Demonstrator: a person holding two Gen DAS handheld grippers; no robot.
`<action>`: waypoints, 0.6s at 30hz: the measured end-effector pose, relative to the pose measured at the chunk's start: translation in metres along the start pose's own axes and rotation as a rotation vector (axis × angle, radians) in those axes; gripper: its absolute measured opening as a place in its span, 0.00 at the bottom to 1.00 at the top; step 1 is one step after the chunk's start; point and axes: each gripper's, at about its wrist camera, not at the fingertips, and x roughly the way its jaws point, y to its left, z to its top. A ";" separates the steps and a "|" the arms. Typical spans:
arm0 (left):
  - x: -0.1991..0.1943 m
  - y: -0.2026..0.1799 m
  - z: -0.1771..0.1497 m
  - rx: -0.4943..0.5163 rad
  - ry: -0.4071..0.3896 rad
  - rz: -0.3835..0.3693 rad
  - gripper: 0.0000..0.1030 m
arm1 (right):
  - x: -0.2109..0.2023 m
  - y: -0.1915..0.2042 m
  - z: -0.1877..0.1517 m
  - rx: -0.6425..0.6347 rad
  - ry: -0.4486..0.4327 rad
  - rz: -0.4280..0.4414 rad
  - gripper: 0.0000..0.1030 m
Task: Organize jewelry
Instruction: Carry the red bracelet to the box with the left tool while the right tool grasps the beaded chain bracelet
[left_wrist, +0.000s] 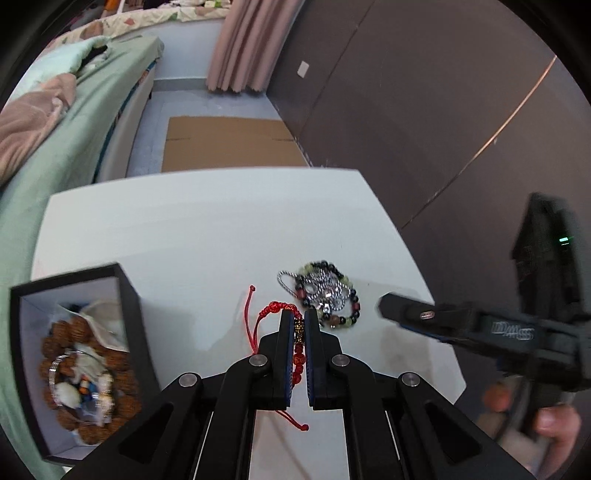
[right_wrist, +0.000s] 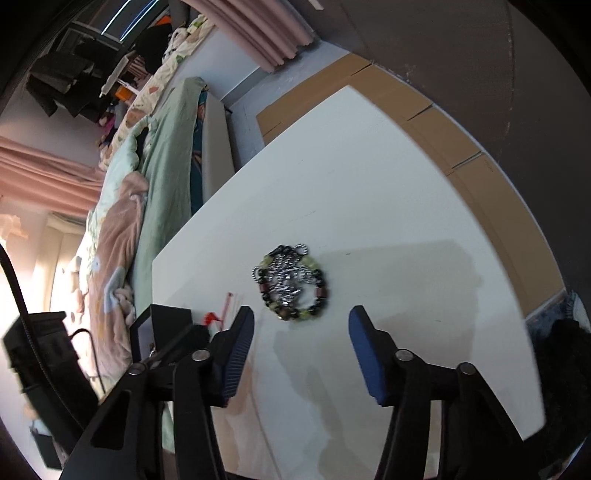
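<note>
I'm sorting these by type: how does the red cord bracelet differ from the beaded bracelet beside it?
The red cord bracelet is woven red string with loose tails and a gold charm; the beaded bracelet is a closed ring of dark, green and reddish beads. The red one sits between the nearly shut fingers of the left gripper; the beaded one lies free with a silver chain piled on it, ahead of the open right gripper. Both are over the white table.

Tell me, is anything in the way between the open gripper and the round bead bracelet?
Nothing visible is. The right gripper hangs open with only bare white table between it and the bead bracelet. A silver chain lies heaped on the bracelet, so both might get grabbed together.
</note>
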 end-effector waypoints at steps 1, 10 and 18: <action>-0.004 0.002 0.001 -0.002 -0.005 -0.004 0.05 | 0.004 0.002 0.001 0.001 0.005 0.003 0.42; -0.041 0.015 0.010 -0.018 -0.063 -0.029 0.05 | 0.031 0.016 0.007 0.011 0.033 -0.004 0.30; -0.076 0.036 0.013 -0.049 -0.126 -0.025 0.05 | 0.048 0.026 0.013 0.006 0.022 -0.066 0.07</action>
